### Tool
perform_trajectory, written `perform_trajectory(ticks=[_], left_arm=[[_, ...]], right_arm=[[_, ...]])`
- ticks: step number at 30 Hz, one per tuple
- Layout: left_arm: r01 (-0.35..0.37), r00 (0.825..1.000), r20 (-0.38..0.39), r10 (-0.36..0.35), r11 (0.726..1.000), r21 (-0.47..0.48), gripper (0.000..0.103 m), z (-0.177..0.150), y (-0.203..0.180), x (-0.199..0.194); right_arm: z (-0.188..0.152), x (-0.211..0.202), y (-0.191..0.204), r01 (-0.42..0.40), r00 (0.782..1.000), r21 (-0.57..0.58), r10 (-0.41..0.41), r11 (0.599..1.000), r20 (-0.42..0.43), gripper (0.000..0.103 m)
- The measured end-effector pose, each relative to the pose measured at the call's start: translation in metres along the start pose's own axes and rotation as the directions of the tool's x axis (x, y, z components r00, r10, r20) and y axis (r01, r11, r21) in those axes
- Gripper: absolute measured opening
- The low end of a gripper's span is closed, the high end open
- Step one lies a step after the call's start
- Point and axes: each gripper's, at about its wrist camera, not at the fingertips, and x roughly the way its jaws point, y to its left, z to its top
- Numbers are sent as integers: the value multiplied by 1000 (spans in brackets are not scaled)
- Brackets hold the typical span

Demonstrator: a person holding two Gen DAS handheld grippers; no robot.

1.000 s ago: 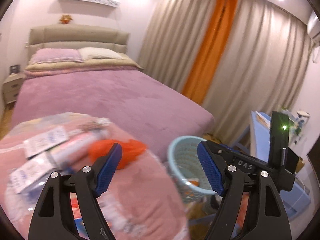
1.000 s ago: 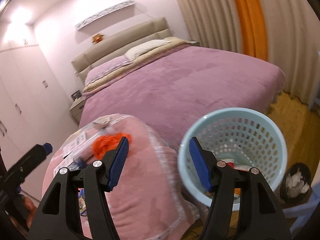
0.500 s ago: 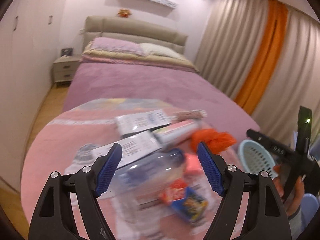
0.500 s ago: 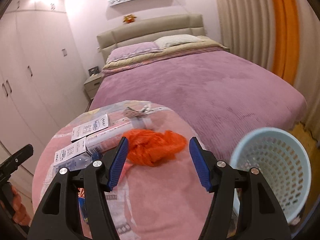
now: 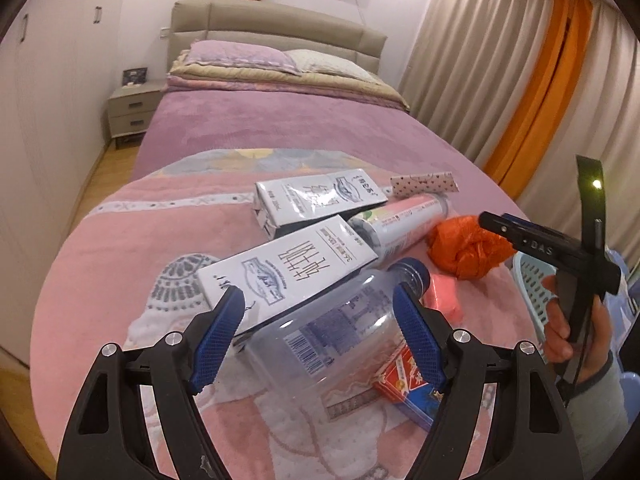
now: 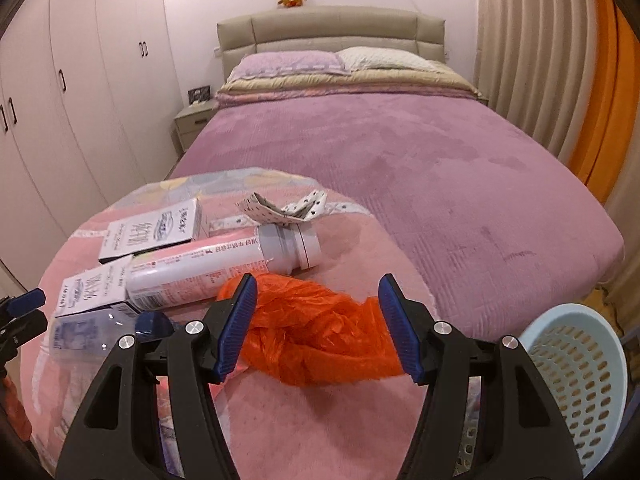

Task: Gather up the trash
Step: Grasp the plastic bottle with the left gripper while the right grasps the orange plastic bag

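Trash lies on a pink blanket (image 5: pixel 120 248) at the foot of the bed. My left gripper (image 5: pixel 320 328) is open, its blue pads either side of a clear plastic bottle (image 5: pixel 332 328) with a blue cap. Beside it lie two white cartons (image 5: pixel 292 268) (image 5: pixel 320 196), a white-and-pink tube (image 5: pixel 400 220), a red box (image 5: pixel 404 384) and a pink packet (image 5: pixel 442 296). My right gripper (image 6: pixel 318 324) is open over a crumpled orange plastic bag (image 6: pixel 320 340). The tube (image 6: pixel 224 264) lies just beyond it. A light blue basket (image 6: pixel 580 380) stands at the right.
A spotted paper scrap (image 6: pixel 280 208) lies at the blanket's far edge. The purple bed (image 6: pixel 400 152) stretches ahead to the headboard. A nightstand (image 5: pixel 132 112) and wardrobes (image 6: pixel 60 100) are at the left, curtains (image 5: pixel 500 80) at the right.
Both grippers have swung left from the basket to the trash pile and come down close. The left now straddles the bottle, the right straddles the orange bag.
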Motion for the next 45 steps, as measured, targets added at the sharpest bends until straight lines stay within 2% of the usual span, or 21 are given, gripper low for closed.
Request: perform_trajectory(ticks=[2,5,7,9,13,15,18,21,28,37,42,45], left_arm=[[7,1000,-19,-7,1000,13,69,-1,-3,7],[14,999,-52,-12,999,36,69,-4,-8,13],[18,996,-83,-14,999,46,67,-8,-10,16],[39,992,-118,-33,998,47,67,-13,-12,17],[113,969,-228,-99,992,48,67,-27,-21,16],[142,963,-241,-122,988,66,67,-32,-29,12],[149,960,-251,-125,986,77,67,-32,-36,12],[120,963,-253,-96,990,78,67,-27,-38,22],[69,953,-301,-45,995,72,64,-26,-42,54],[29,962,-271,3,993,111,59,-31,-53,53],[43,971,-239,-22,995,85,57,-33,-54,41],[53,979,-198,-37,996,76,55,-32,-56,26]], right_arm=[[-1,7,-2,-14,1000,9,14,1000,-23,60],[-6,15,-10,-70,995,52,73,996,-62,65],[-11,16,-16,-114,989,82,121,990,-82,65],[-15,16,-16,-128,986,83,135,988,-97,65],[-22,12,-9,-158,977,68,166,985,-134,65],[-26,6,-4,-178,974,57,184,982,-133,65],[-30,1,3,-201,970,52,207,978,-130,65],[-32,-3,6,-201,971,53,206,978,-120,65],[-31,6,10,-168,977,51,173,984,-126,65],[-33,18,19,-92,988,33,96,995,-121,65],[-35,8,19,-93,990,21,95,995,-100,40],[-39,-4,16,-107,991,30,109,994,-76,32]])
